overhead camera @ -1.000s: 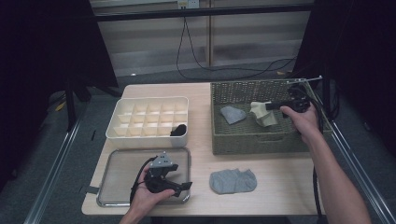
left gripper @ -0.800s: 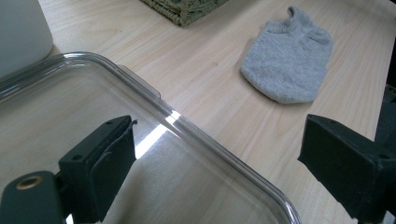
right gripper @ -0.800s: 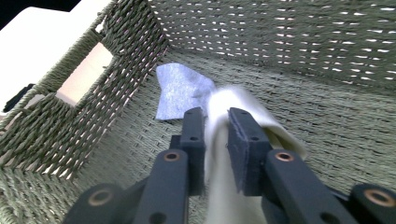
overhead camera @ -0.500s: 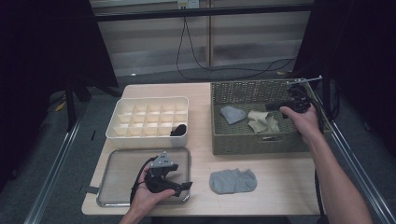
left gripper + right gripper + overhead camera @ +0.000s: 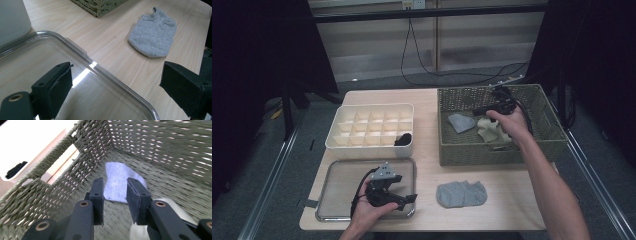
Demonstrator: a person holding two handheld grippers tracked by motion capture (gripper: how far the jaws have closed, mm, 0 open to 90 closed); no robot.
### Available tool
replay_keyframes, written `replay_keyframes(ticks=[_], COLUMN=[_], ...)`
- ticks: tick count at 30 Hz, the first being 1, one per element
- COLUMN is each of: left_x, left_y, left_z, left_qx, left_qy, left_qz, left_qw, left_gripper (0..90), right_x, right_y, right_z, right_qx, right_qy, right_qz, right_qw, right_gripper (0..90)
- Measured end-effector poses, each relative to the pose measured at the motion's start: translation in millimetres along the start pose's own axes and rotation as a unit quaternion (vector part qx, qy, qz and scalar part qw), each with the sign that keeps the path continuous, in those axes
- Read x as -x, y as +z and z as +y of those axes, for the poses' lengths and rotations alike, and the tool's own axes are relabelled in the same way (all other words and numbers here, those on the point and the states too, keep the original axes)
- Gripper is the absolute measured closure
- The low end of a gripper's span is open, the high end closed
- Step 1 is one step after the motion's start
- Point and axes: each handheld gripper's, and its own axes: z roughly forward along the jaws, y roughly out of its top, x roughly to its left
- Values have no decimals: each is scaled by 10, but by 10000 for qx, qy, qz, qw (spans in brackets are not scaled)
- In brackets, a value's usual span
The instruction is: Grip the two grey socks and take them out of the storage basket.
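Hovering right tool [image 5: 114, 195] above blue-grey sock [image 5: 117, 181]

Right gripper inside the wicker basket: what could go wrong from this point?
The right gripper hangs with jaws partly open and empty above a pale grey sock, with a cream sock right beside it; closing could pinch both, or only a fold that slips. The wicker basket wall stands close, so a lift might catch the weave.

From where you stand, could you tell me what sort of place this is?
Probably a lab recording station, not a home: a small wooden table walled in by black curtains, cables trailing across the floor, and sorting props, a wicker basket and divided organiser.
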Motion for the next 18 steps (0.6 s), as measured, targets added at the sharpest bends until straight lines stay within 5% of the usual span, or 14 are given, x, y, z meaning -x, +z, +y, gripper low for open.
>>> replay_keyframes(ticks=[8, 18], left_x=[4, -7], left_y=[-5, -9], left_z=[-8, -12], left_qx=[-15, 9], left_qy=[17, -22], left_qz=[-38, -43], left_qw=[10000, 10000], left_gripper=[107, 106], right_x=[-69, 51], right_y=[313, 638], right_z=[145, 204], right_qx=[-256, -762], right_qy=[20, 337], right_qz=[74, -218], right_qw=[9996, 9963], right_gripper=[636, 506])
